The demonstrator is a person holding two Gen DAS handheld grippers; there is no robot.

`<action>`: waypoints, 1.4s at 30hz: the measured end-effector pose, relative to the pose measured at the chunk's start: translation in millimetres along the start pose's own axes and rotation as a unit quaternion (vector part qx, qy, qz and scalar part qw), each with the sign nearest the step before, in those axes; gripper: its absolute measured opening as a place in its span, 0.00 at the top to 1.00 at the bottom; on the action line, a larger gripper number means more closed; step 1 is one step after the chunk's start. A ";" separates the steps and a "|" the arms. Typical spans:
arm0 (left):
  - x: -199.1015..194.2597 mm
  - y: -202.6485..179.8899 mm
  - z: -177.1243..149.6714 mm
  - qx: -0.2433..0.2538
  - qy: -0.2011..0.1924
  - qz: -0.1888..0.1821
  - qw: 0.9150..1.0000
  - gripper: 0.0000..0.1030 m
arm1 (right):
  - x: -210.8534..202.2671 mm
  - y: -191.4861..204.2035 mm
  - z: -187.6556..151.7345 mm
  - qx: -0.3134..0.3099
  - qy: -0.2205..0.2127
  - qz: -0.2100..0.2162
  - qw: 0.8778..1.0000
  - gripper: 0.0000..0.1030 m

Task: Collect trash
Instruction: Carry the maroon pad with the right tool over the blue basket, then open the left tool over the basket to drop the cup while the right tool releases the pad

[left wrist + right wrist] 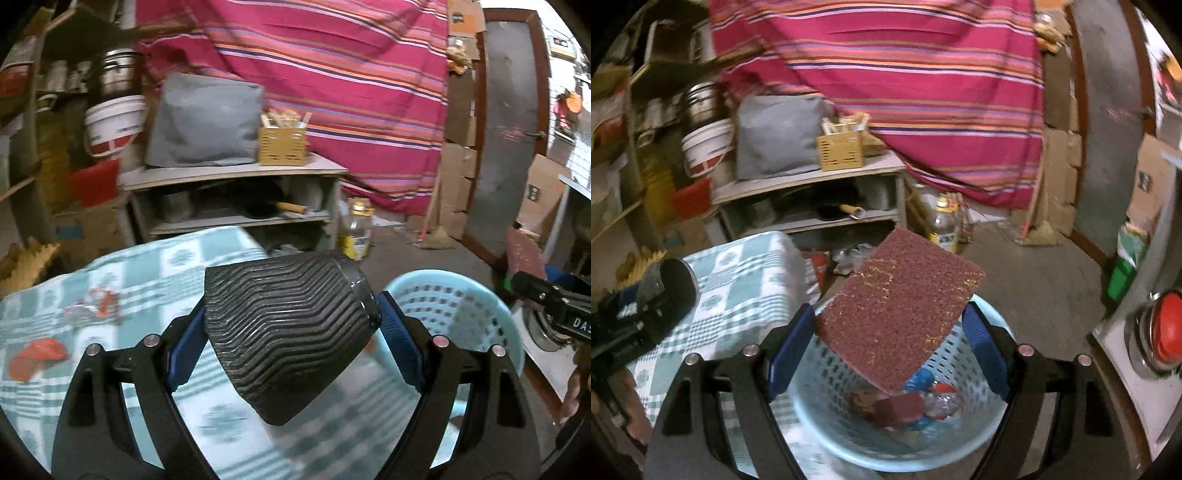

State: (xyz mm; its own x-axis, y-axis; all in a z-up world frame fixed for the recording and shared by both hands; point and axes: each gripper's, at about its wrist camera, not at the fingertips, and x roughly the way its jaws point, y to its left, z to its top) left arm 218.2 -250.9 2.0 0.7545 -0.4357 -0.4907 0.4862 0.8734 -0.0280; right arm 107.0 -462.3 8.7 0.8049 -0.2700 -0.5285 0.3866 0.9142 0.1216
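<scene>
In the left wrist view, a black ribbed cup point(288, 332) is being pinched across its width between the blue pads of the left gripper point(291, 343), tilted with its rim toward one o'clock. It is being carried over the checked tablecloth point(155, 266); the light blue basket point(461, 314) is lying at three o'clock of it, not yet beneath it. Red scraps point(37, 356) are still being left on the cloth at nine o'clock. A slip is being risked here: the cup is tapered and ribbed, so it could be squeezed out of the pads and dropped short of the basket.

In the right wrist view, a maroon scouring pad point(901, 310) is being held edge to edge between the widely spread pads of the right gripper point(890, 343), above the basket point(820, 373), where other trash point(923, 402) is already lying. The pad's far corner is being projected toward one o'clock, past the rim; if released while tilted, it could be caught on the rim and tipped onto the floor. The left gripper point(646, 306) is being seen at nine o'clock, so a knock between the two tools is also being risked.
</scene>
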 end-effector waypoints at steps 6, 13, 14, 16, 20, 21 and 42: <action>26.9 -59.6 -4.5 0.026 0.012 -0.034 0.999 0.18 | 9.6 -33.7 -4.9 0.018 0.008 -0.023 1.000 0.22; 50.5 -105.1 -8.2 0.057 0.015 -0.051 0.997 0.18 | 15.4 -62.7 -13.1 0.038 0.019 -0.032 0.999 0.22; 52.6 -108.7 -7.8 0.060 0.015 -0.055 0.997 0.18 | 16.7 -65.1 -13.0 0.041 0.021 -0.033 0.998 0.22; 55.7 -115.3 -7.8 0.065 0.015 -0.060 0.996 0.14 | 17.8 -68.9 -14.5 0.048 0.023 -0.034 0.998 0.22; 56.2 -112.2 -5.6 0.054 0.009 -0.057 0.997 0.05 | 18.5 -70.4 -15.8 0.047 0.024 -0.034 0.998 0.22; 56.5 -109.3 -5.0 0.050 0.012 -0.055 0.997 0.05 | 19.1 -69.1 -16.1 0.045 0.025 -0.034 0.998 0.22; -2.4 2.6 -4.6 0.002 0.003 0.056 0.998 0.05 | 54.7 -8.0 -8.4 0.016 0.045 -0.007 0.999 0.21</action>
State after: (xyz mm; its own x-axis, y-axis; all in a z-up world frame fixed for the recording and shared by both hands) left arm 215.7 -246.6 -0.9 0.8021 -0.3341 -0.4950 0.4001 0.9160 0.0300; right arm 144.2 -481.8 -28.3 0.7564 -0.2523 -0.6035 0.4126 0.9000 0.1409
